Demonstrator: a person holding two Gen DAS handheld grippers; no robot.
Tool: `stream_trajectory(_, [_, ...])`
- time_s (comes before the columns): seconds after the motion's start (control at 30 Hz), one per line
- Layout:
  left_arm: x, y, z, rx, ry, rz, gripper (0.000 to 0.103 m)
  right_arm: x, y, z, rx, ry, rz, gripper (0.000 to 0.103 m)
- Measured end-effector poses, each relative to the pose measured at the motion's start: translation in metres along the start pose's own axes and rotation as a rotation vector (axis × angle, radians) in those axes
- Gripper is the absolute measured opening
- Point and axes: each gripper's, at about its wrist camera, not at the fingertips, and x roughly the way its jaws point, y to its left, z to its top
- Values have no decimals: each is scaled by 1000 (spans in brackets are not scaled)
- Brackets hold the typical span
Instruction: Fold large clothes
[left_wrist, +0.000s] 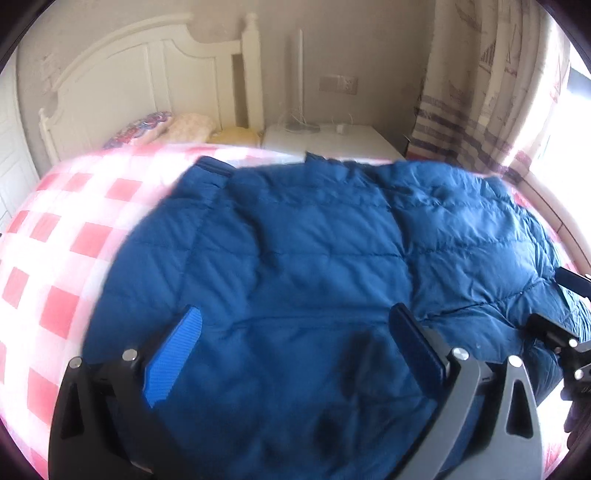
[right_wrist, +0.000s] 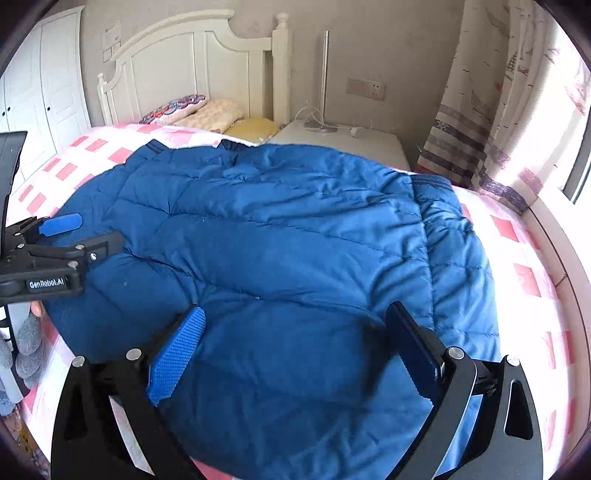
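1. The left tongs (left_wrist: 295, 354) are spread wide and grip nothing — they hang just above the near part of the blue padded jacket (left_wrist: 314, 258).
2. The right tongs (right_wrist: 295, 354) are equally wide and empty, over the jacket's near hem.
3. Ahead of both tongs the jacket lies spread across the checked bed (right_wrist: 517, 236), with the sleeves seemingly turned in.
4. Risk, as I judge it: the puffy, slippery fill may slide out of a shallow pinch — or one tong may catch only the top layer, so the fold comes out skewed.
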Motion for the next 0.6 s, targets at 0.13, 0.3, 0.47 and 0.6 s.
stream_trajectory(0.13, [4,55,-11,-127,25,53,101,-25,-43,-21,106,-40,-60,95])
stream_trajectory(0.3, [16,56,-19,-79,29,77,102,-4,-77,-49,235,-8,44,96])
stream_trajectory(0.47, [18,60,-20,-86,39,67,102,-2,-75,-47,244,4,44,97])
stream_trajectory(0.6, [19,61,-21,-84,38,68,102,-29,-87,-56,349,-52,94,97])
